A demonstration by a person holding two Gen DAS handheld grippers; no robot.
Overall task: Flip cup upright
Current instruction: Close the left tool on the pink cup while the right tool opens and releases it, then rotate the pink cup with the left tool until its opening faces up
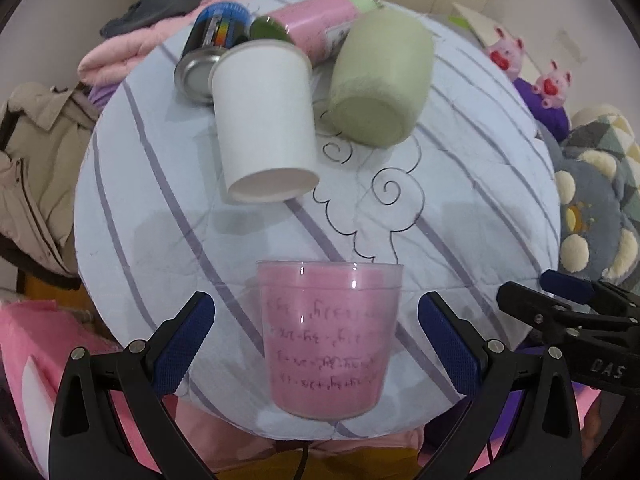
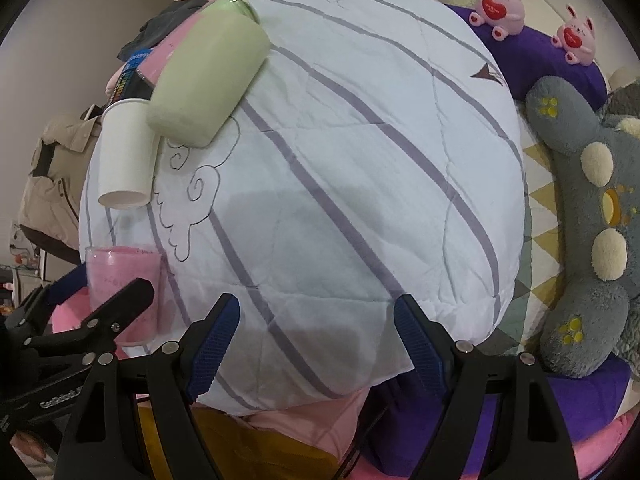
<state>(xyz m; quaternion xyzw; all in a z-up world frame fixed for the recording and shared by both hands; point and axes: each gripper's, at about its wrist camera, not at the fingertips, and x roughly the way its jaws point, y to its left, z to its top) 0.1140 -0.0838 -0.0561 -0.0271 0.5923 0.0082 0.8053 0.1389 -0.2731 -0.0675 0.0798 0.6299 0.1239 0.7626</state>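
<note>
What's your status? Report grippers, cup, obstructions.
Left gripper open, straddling upright pink cup. Right gripper open, empty. White cup and green jar lying behind, apart.

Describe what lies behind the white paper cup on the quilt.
Behind the white paper cup lie a dark can with a silver end and a pink bottle; a green cup lies beside it. The cup partly covers the can.

Soft, even indoor light with faint grey shadows on the striped quilt (image 2: 360, 152) near the grippers, strong fisheye bending and dark vignetted corners in both views, slight blur on the far green jar (image 1: 382, 78).
</note>
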